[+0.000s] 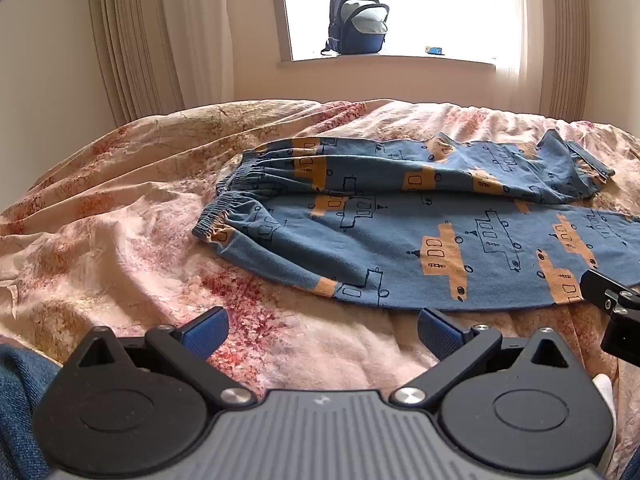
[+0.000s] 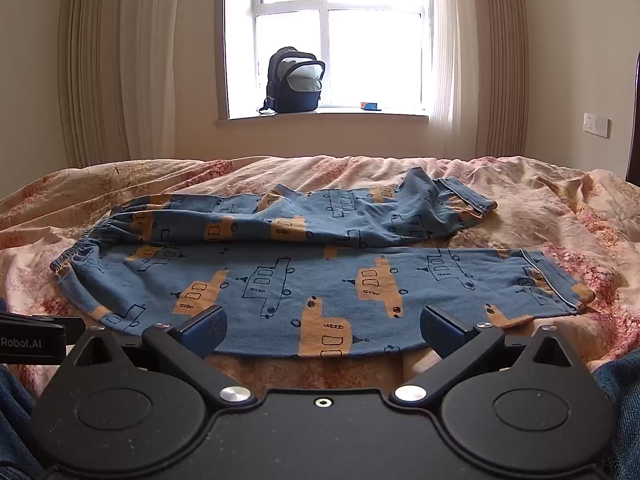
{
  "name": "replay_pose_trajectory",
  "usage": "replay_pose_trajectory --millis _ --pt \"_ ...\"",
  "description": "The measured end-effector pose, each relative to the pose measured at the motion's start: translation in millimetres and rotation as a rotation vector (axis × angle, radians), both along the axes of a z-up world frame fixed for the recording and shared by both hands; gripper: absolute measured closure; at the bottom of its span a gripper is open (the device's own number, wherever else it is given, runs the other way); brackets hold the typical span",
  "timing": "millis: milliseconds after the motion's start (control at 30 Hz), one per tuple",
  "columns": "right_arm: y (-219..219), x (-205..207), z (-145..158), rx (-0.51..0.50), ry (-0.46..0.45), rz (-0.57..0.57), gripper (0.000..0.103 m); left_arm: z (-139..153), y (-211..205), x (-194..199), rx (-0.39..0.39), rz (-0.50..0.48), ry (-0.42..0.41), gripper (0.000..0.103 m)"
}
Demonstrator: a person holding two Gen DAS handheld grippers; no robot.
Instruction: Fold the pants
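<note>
Blue pants [image 1: 400, 220] with an orange and black print lie spread across the bed, waistband to the left, both legs running right; they also show in the right wrist view [image 2: 320, 280]. The far leg is rumpled, the near leg lies flat. My left gripper [image 1: 322, 330] is open and empty, over bare bedding just in front of the near leg's edge. My right gripper [image 2: 322, 330] is open and empty, hovering at the near leg's front edge. Part of the right gripper's body [image 1: 612, 304] shows at the right of the left wrist view.
The bed is covered with a rumpled pink floral duvet [image 1: 120, 240]. A dark backpack [image 2: 296, 82] and a small blue item [image 2: 370, 106] sit on the windowsill behind the bed. Curtains hang on both sides of the window. Denim-clad legs [image 1: 20, 400] show at the frame edges.
</note>
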State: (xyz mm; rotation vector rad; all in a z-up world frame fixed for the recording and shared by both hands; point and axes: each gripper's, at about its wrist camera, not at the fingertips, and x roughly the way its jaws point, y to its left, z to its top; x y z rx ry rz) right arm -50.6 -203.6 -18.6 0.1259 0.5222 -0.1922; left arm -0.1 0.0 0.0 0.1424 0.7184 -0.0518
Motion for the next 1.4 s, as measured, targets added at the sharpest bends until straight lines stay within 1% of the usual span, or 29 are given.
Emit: replay_pose_trajectory --millis 1400 --pt "0.3 0.7 -3.4 0.002 0.006 0.0 0.0 -2.5 0.6 -1.1 0.0 0.0 0.008 0.0"
